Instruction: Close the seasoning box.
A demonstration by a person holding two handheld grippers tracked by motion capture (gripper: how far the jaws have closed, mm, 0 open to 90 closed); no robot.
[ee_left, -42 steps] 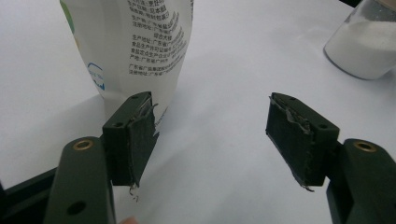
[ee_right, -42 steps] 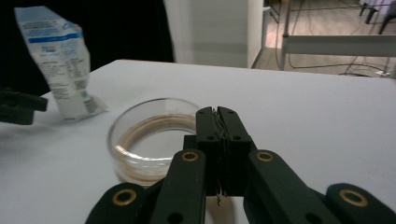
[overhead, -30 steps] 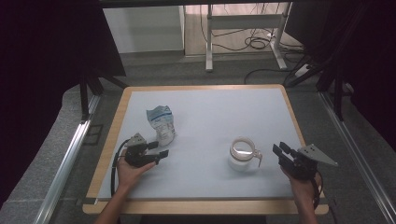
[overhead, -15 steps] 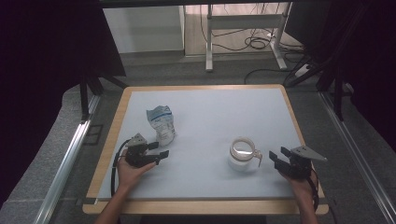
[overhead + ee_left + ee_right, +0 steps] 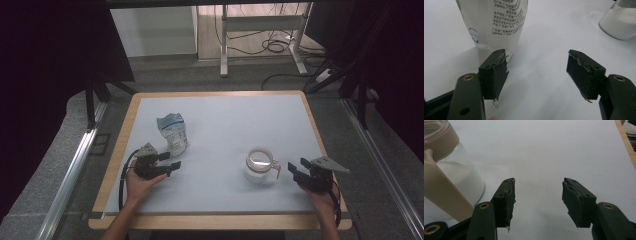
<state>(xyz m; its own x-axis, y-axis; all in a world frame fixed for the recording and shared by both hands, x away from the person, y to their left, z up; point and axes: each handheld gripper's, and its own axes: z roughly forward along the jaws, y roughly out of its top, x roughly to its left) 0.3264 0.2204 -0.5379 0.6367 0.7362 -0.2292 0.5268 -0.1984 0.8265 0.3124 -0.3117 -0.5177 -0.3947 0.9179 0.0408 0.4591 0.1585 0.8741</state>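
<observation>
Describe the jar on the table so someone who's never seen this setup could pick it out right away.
On the pale grey table top, look at the near right part, just left of the right gripper. The glass jar stands there, part filled with white powder, with a beige rim and handle. The other item, a printed white pouch, stands over on the left.

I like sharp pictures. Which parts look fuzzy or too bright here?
Left gripper view: the pouch print is readable, the jar corner soft. Right gripper view: the jar is close and blurry. High view: the surroundings are dark, the table evenly lit.
</observation>
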